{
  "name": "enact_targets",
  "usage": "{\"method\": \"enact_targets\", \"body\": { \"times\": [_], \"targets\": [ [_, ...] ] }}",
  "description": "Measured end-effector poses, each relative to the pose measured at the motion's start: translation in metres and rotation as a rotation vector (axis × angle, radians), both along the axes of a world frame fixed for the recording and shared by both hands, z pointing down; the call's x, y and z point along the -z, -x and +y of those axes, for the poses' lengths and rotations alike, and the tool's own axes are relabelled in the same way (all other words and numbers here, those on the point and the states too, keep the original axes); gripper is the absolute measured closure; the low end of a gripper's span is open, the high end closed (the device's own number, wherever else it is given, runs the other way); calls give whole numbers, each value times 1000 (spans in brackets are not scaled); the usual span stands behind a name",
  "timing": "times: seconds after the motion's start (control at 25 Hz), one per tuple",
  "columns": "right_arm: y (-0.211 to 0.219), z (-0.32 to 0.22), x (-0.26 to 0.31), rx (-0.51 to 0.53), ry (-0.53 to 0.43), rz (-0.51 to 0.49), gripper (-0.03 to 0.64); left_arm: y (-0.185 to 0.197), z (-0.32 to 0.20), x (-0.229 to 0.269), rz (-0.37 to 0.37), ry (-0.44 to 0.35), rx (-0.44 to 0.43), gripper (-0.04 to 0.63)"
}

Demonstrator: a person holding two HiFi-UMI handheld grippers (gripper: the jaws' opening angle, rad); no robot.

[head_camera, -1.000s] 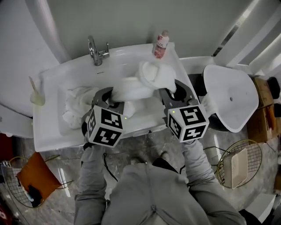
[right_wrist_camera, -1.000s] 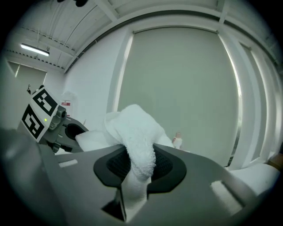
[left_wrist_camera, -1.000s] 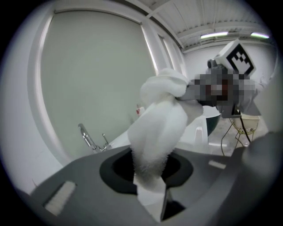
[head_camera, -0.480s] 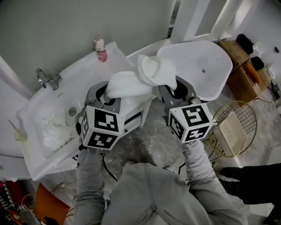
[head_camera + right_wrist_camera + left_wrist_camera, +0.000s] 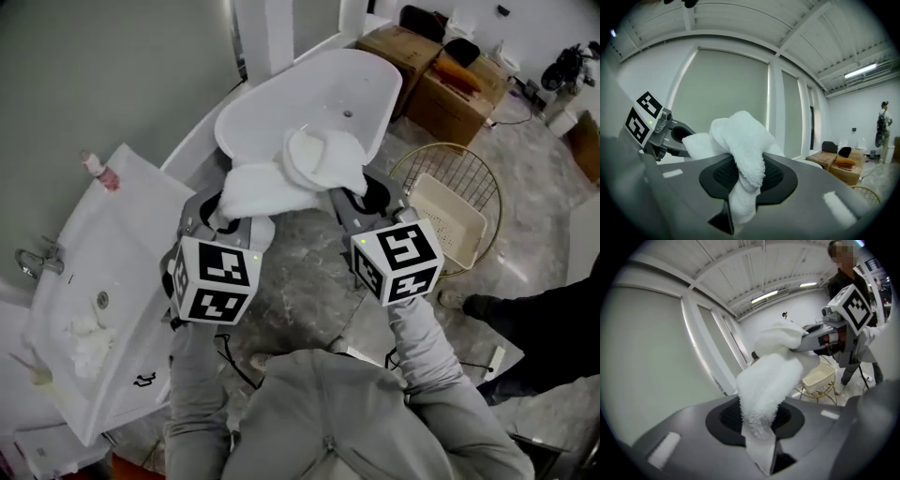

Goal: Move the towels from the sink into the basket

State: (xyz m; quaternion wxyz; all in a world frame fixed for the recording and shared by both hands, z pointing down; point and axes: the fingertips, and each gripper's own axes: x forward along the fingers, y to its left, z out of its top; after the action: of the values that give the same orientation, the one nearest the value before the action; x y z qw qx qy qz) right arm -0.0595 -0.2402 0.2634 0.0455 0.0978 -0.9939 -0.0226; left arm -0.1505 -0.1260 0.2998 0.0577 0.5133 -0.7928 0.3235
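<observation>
A white towel [image 5: 292, 176] hangs in the air, stretched between my two grippers. My left gripper [image 5: 232, 217] is shut on its left end [image 5: 768, 380], and my right gripper [image 5: 349, 199] is shut on its rolled right end [image 5: 744, 136]. Each gripper view shows the other gripper across the towel: the right gripper [image 5: 807, 336] and the left gripper [image 5: 688, 138]. The white sink [image 5: 66, 281] lies at the lower left with another white towel [image 5: 86, 337] left in its bowl. The round wire basket [image 5: 478, 183] stands on the floor to the right, beyond my right gripper.
A beige tray [image 5: 452, 220] lies inside the basket. A white oval tub [image 5: 319, 89] stands just beyond the towel, cardboard boxes [image 5: 427, 61] behind it. A bottle [image 5: 99, 169] and a faucet [image 5: 37, 259] are on the sink. A person's dark leg [image 5: 544, 314] is at the right.
Both grippers have carried the towel away from the sink and swung right. The sink has slid to the lower left of the view, and the basket now lies beside my right gripper.
</observation>
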Motion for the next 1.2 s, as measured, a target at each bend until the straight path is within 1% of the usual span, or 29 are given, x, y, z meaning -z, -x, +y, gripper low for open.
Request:
{"method": "enact_targets", "body": {
  "times": [0.12,0.28,0.44,0.6,0.72,0.8,0.92,1.08,1.2],
  "targets": [
    [-50,-51,-7,-92,6,6,534,-40,-60,-8,11,1,-88,437],
    [-118,-112,-19,-229,23,29,534,-95,-135,-21,48,10,-222,437],
    [-186,-167,-27,-406,46,46,534,-149,-211,-29,67,30,-400,437],
    [-239,-218,-41,-526,76,62,533,-193,-281,-39,68,49,-518,437],
    [-278,-256,-54,-634,92,76,532,-228,-333,-52,72,69,-626,437],
    [-297,-278,-62,-697,96,90,532,-245,-364,-61,75,85,-689,437],
    [-316,-308,-77,-766,122,104,532,-262,-406,-75,75,108,-756,437],
    [-334,-347,-102,-850,188,122,532,-279,-458,-99,78,147,-841,436],
    [-340,-373,-131,-888,252,151,532,-285,-488,-132,88,201,-888,436]
  ]
}}
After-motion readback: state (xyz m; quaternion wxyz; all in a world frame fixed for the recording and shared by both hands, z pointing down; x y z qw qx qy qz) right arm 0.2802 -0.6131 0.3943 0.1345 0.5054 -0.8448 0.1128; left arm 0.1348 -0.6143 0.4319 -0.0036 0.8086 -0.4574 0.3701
